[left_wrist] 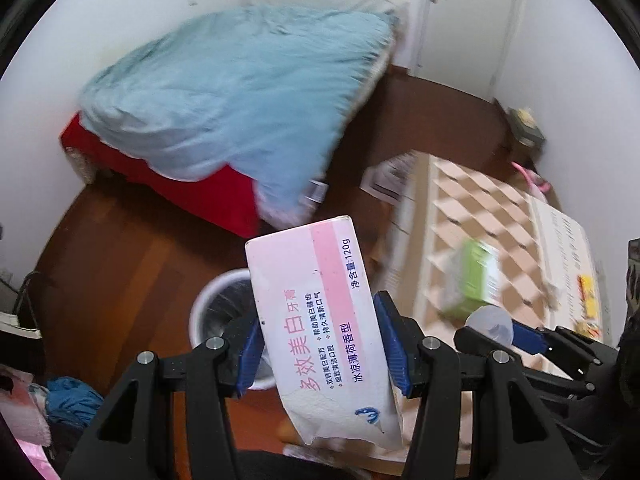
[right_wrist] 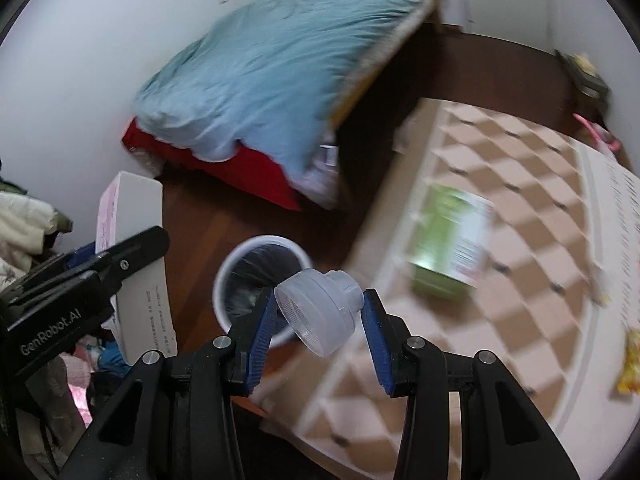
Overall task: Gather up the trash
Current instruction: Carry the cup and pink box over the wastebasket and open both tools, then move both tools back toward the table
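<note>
Partly blurred, the green box point(right_wrist: 450, 246) on the counter point(right_wrist: 520, 184) is unreadable.
Left claw point(left_wrist: 320, 344) clamps a pink-white toothpaste box point(left_wrist: 320, 320); right claw point(right_wrist: 320, 320) pinches a translucent cap point(right_wrist: 316, 306) above the bin point(right_wrist: 224, 280).

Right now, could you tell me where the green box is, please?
The green box lies on the checkered tabletop, right of the white bin, beyond the right gripper.

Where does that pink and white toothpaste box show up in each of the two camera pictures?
Left wrist view: the toothpaste box is at bottom centre, clamped between the left gripper fingers.
Right wrist view: the same box is at the left edge, seen from its plain white side.
Shared landmark: the white trash bin on the wooden floor, below both grippers.
</note>
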{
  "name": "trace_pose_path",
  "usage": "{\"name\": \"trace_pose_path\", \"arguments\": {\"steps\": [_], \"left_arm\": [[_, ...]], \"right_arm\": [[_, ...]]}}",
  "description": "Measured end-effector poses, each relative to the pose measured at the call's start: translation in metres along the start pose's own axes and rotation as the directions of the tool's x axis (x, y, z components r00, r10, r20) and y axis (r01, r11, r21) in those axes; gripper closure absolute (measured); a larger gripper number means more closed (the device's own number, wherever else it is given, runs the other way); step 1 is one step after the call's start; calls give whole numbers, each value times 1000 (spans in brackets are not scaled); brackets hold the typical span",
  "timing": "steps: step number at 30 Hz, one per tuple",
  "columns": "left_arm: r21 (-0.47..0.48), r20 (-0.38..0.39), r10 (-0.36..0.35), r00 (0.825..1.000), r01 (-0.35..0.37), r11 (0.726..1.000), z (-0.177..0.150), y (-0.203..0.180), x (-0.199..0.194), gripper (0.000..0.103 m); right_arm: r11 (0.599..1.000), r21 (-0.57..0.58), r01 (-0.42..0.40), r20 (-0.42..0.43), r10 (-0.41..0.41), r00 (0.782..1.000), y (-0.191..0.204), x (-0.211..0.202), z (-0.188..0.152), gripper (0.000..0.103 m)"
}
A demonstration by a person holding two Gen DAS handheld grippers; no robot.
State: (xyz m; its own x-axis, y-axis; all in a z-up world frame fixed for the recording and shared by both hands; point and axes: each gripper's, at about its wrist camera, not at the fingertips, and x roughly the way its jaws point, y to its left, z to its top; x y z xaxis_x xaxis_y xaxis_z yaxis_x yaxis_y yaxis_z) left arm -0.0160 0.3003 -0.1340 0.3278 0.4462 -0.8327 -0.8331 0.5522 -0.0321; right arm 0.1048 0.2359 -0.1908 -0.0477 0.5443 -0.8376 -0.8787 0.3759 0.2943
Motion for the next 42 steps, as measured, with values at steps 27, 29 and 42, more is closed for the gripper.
{"name": "trace_pose_path", "arguments": {"steps": [27,29,42], "left_arm": [[-283,-398,-55,916,-65,957,-54,194,223,5],[-273,-400,-21,916,-97,957,-56,200,217,5],[-198,-307,181,934,-249,948,-69,200,161,4]], "right_arm": [[999,-50,-11,-367,-8,930,77,285,-2,44],[999,-44,-15,-356,-2,934,77,286,0,22],[989,-133,66,-318,-106,942,92,255,-7,1]]}}
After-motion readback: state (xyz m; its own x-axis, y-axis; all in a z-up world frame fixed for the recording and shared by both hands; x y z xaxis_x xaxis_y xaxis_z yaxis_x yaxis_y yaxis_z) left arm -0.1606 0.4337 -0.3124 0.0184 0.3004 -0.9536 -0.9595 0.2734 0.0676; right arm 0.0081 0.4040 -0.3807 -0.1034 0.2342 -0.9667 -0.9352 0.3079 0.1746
